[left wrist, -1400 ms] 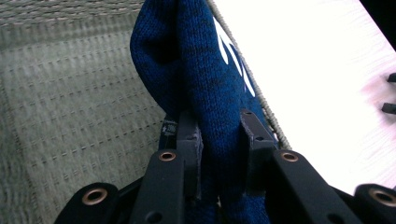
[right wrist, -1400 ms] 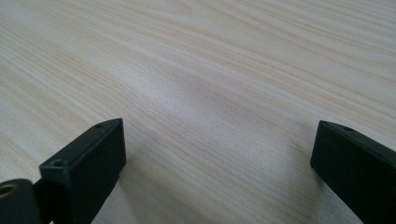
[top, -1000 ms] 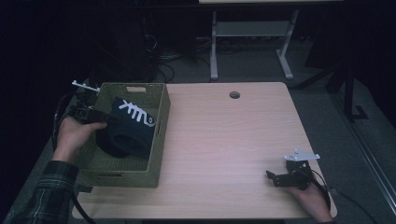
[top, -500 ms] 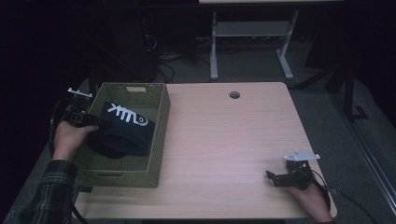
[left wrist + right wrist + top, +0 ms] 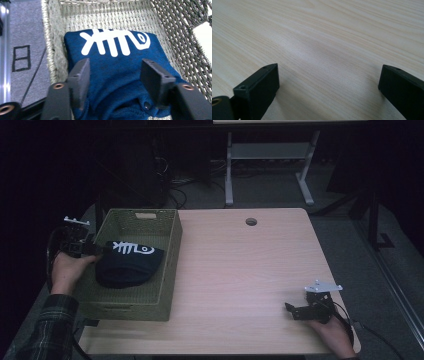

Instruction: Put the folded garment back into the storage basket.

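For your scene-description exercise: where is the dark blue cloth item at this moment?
In the high view the blue cloth item lies inside the woven basket at the table's left, beside the left tongs.

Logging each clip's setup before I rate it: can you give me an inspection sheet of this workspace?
Surface: light wood table, round hole near its far edge.
Job's things: dark blue cloth with a white fish-bone print lies inside the green woven basket at the table's left.
Clutter: nothing seen.
Grippers: left gripper at the basket's left wall, jaws just opened, standing apart either side of the cloth; right gripper open over bare wood at the near right corner.
Cables: one trails from the right gripper; loose cables on the floor beyond the table.
Surroundings: dark room, grey floor, a white metal stand behind the table.
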The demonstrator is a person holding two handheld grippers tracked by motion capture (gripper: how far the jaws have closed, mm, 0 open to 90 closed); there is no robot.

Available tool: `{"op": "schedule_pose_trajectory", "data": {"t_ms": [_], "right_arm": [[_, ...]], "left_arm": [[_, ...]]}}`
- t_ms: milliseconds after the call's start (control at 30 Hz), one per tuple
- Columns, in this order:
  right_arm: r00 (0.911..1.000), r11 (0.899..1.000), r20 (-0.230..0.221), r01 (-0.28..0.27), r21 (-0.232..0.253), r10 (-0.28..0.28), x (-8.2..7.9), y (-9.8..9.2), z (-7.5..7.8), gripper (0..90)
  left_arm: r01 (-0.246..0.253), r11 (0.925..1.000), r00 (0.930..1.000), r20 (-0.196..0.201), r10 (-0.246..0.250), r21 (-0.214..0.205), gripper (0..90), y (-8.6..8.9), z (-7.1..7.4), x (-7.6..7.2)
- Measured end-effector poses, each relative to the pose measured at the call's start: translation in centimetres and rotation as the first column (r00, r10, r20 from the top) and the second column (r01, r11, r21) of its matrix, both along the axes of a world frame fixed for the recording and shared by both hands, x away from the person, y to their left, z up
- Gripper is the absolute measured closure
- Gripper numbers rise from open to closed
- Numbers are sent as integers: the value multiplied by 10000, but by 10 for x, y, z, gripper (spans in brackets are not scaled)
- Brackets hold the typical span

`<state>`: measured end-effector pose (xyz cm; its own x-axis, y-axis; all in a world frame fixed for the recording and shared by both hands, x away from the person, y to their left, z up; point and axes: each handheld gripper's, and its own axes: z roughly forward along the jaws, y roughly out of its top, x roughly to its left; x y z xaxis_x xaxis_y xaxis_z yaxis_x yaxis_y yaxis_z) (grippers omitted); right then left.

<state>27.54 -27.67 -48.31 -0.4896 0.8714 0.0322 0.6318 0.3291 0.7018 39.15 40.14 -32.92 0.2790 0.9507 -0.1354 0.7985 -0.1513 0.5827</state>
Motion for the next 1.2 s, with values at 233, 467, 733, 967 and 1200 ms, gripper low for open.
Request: {"op": "schedule_pose_trajectory", "data": {"t_ms": [233, 467, 733, 967, 1200], "right_arm": [[10000, 10000, -4, 7, 1, -7, 0, 0, 0, 29], [10000, 10000, -16, 12, 3, -12, 0, 0, 0, 29], [10000, 10000, 5, 4, -5, -4, 0, 0, 0, 29], [10000, 10000, 1, -1, 0, 1, 0, 0, 0, 29], [10000, 10000, 23, -4, 1, 4, 1, 0, 0, 29]], "left_arm": [[257, 9993, 9994, 252, -250, -287, 301, -11, 7, -10], [839, 9960, 9950, 563, -822, -292, 263, -32, 14, -18], [1466, 9887, 9855, 914, -1433, -303, 251, -57, 19, -24], [1810, 9827, 9773, 1189, -1754, -380, 227, -80, 23, -28], [2410, 9698, 9644, 1212, -2350, -373, 184, -113, 21, -32]]}}
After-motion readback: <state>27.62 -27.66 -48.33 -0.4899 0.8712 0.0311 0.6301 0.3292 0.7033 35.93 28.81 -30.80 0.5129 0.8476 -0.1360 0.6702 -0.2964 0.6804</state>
